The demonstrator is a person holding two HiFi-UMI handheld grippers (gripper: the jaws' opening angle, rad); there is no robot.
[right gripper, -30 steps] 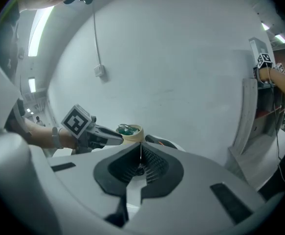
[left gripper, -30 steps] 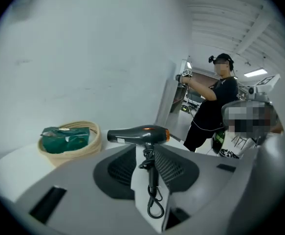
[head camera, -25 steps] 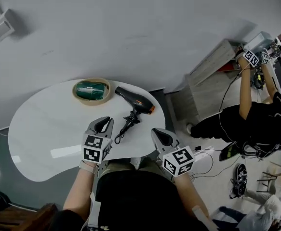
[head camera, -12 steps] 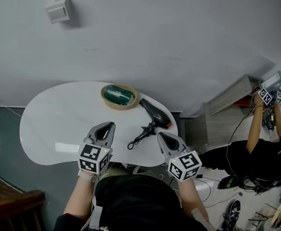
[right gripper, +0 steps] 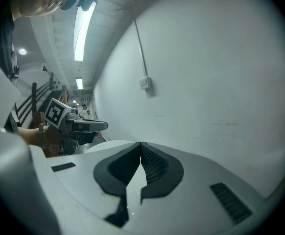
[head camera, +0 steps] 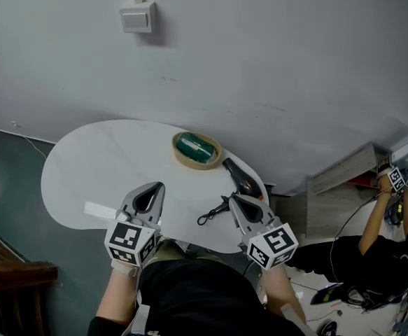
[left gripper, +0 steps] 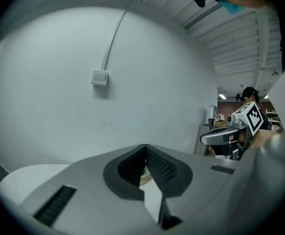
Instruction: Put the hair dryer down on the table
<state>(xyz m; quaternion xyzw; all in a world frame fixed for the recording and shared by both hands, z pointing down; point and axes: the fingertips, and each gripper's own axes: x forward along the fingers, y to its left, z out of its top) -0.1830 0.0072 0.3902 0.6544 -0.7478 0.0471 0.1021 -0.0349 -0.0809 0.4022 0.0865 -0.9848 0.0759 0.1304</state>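
Hair dryer (head camera: 238, 176) at right edge of table (head camera: 99, 173), open surface leftward

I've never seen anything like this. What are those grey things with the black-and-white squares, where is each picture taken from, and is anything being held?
There is no robot here: a person holds a two-jaw gripper in each hand, and the patterned cubes are part of those grippers. The wide picture comes from a camera on the person's head, looking steeply down. In it the left gripper is on the left and the right gripper on the right. The other two pictures come from a small camera riding on each gripper, looking along its own jaws. On the white table lie a black hair dryer with its cord, and a tan round bowl with something green inside. Both grippers have their jaws together and hold nothing.
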